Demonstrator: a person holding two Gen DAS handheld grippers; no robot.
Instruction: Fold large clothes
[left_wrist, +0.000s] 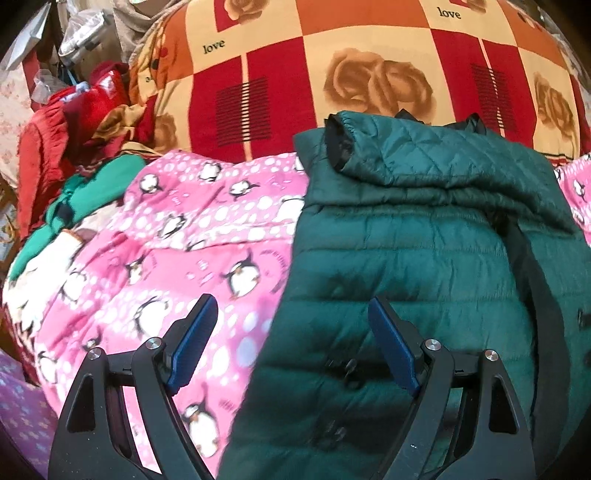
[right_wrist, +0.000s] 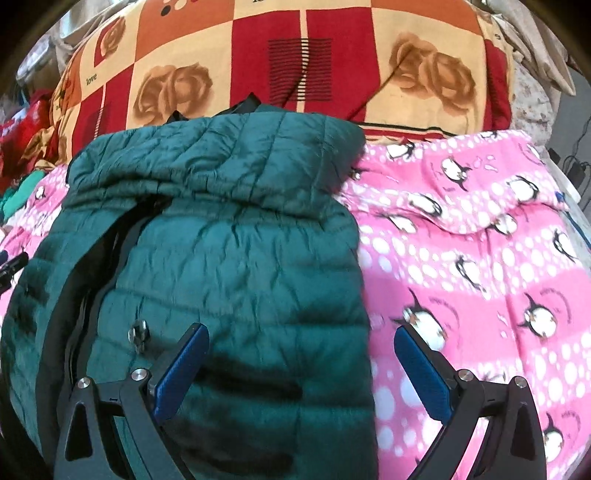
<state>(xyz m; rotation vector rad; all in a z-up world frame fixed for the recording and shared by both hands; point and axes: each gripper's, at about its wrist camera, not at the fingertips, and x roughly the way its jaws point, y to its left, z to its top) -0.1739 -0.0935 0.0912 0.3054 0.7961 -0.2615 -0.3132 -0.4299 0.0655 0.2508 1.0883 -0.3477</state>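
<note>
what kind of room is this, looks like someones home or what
Most likely a bedroom in a home. The green quilted jacket lies on a pink penguin-print blanket spread like bedding, a big rose-patterned quilt is bundled behind it, and loose clothes are piled at the side.

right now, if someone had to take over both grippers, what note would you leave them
Left gripper: open, empty, above the jacket's left edge.
Right gripper: open, empty, above its right edge.
Green quilted jacket: lying on the pink penguin blanket, a sleeve folded across the top, zipper showing.
Done: sleeve appears folded in.
Left: probably grip both sides near the hem and fold the body over.
</note>
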